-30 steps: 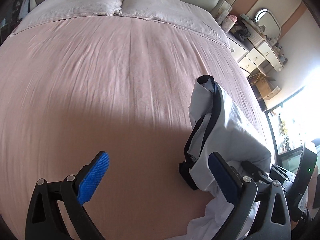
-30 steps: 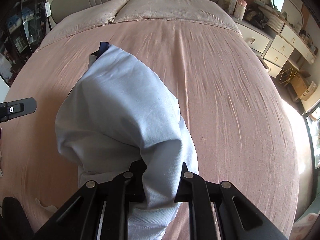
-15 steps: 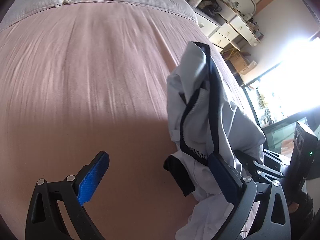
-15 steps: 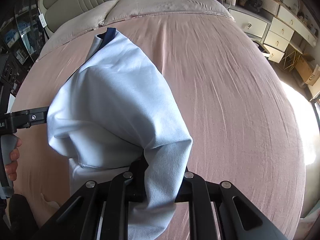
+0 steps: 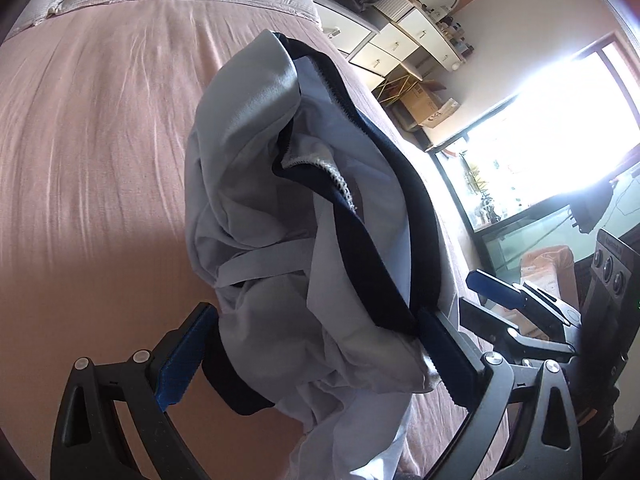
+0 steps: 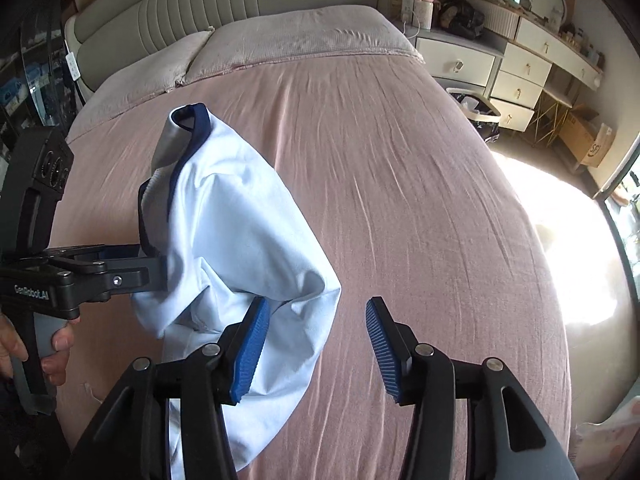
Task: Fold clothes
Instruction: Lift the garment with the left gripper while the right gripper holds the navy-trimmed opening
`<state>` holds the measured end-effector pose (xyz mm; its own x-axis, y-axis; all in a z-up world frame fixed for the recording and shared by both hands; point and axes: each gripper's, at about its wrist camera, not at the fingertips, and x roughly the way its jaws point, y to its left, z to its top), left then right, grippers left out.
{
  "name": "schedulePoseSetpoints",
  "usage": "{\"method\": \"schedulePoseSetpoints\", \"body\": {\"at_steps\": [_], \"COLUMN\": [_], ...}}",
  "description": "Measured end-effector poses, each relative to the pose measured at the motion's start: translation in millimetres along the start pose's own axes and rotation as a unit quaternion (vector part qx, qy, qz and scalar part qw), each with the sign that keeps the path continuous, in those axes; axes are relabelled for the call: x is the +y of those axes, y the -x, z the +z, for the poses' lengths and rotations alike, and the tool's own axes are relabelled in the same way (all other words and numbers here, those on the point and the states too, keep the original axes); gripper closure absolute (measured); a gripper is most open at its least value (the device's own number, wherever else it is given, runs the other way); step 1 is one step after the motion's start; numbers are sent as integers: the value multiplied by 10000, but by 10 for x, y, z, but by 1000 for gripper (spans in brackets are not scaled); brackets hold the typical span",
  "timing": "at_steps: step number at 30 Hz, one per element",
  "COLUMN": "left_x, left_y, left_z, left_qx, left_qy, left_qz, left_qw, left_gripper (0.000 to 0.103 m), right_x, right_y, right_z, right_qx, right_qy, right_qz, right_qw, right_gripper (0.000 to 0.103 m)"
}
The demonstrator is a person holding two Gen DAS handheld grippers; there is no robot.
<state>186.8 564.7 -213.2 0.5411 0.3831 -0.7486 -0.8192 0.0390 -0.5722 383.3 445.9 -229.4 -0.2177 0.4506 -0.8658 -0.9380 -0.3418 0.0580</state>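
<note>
The pale blue garment [image 5: 304,240], bunched above the pink bed [image 6: 420,208], was seen between the wide-spread fingers of the left gripper [image 5: 312,360], ungripped. Only the right wrist view showed the right gripper [image 6: 316,344] opening, the cloth draped against one finger [image 6: 250,344], and a hand [image 6: 44,352] at the left handle.

Pale blue shirt [image 6: 240,248] with navy trim along collar and edges, seen from my controls above the dusty-pink bedspread [image 6: 400,200]. My black right gripper [image 6: 316,344] carries ribbed bright-blue pads; the left gripper [image 5: 312,356] matches. Beige striped pillows [image 6: 280,44], grey-green ribbed headboard [image 6: 224,4], cream drawers [image 6: 516,68] behind.
</note>
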Motion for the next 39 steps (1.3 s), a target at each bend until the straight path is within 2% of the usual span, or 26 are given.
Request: {"method": "schedulePoseSetpoints", "body": {"at_steps": [3,6,11,17,22,26,28,29,30,32,35,39], "left_x": [-54,-78,-98,-93,-125,-98,-66,-57,-46,-2,109,223], "left_y": [-66,-102,-81,-62,-54,-16,21,45,70,134,274,335], "left_z": [24,62,131,173,172,166,147,142,138,120,43,-33], "left_qx": [67,159,170,216,321,352,375,369,355,311,205,160], "left_qy": [25,11,14,35,-97,-123,-120,-133,-133,-93,-29,85], "left_qz": [-71,-27,-3,-51,-14,51,60,60,41,12,-24,-7], "left_qw": [9999,9999,9999,9997,9994,9993,9992,9992,9993,9995,9998,9998], "left_gripper": [2,2,2,2,2,2,2,2,2,2,2,2], "right_x": [165,308,449,598,701,737,689,661,645,629,624,494], "right_y": [15,-75,-161,-117,-304,-354,-390,-409,-427,-444,-443,-420], "right_z": [-68,-46,-66,33,107,158,183,193,200,203,210,221], "right_qx": [-153,-179,-99,-243,-96,-338,-347,-309,-258,-220,-218,-242], "right_qy": [285,579,525,410,361,336,219,149,126,144,228,128], "right_qz": [184,234,421,765,728,574,566,601,640,711,567,353], "right_qw": [9993,9979,9977,9959,9966,9972,9976,9976,9975,9971,9979,9990], "right_gripper": [43,43,43,43,43,43,51,68,71,73,79,81]}}
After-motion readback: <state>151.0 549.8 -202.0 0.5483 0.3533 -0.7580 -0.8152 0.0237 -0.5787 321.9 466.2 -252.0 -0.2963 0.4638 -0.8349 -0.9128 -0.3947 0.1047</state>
